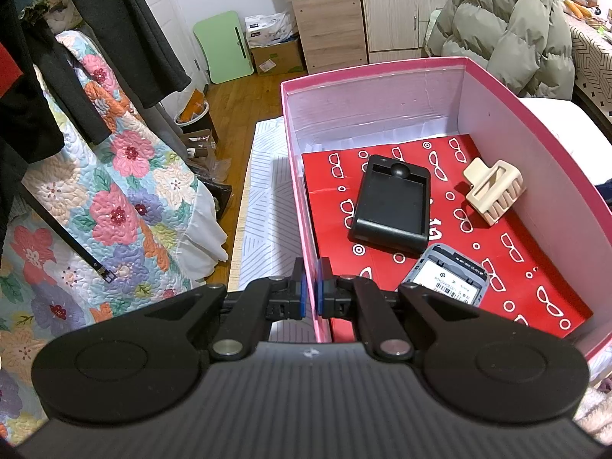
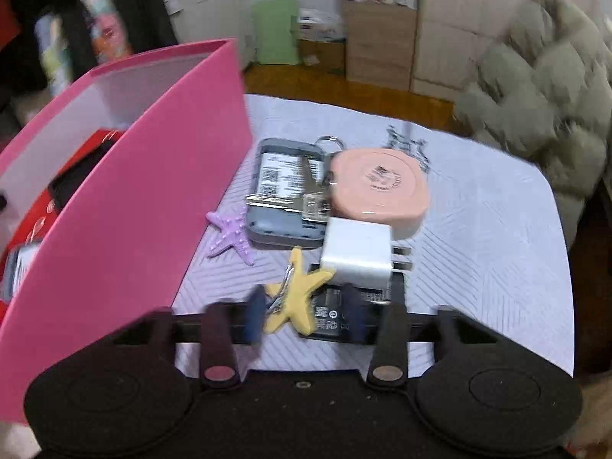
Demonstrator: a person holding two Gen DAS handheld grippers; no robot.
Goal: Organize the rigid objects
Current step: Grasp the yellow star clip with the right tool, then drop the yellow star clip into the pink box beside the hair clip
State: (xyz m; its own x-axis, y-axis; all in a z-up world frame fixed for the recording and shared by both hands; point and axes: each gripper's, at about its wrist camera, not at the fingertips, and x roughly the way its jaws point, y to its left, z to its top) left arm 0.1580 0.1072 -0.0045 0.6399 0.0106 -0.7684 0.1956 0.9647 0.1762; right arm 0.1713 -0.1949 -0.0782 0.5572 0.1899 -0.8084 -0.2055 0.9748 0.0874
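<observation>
Our left claw (image 1: 310, 287) clamps the pink box (image 1: 302, 206) wall. Our right claw (image 2: 304, 315) gapes wide around the yellow starfish (image 2: 300, 298), no contact visible.

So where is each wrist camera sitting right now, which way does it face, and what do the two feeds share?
Left wrist: sits behind the left gripper, looking forward and down into the pink box, at the black case, hair claw and grey device; the fingers pinch the box's left wall.
Right wrist: sits behind the right gripper, open, facing the table beside the box; yellow starfish between its fingers, white charger beyond. Blurred.
Shared: the pink box, green board, wooden cabinet, puffer coat.
</observation>
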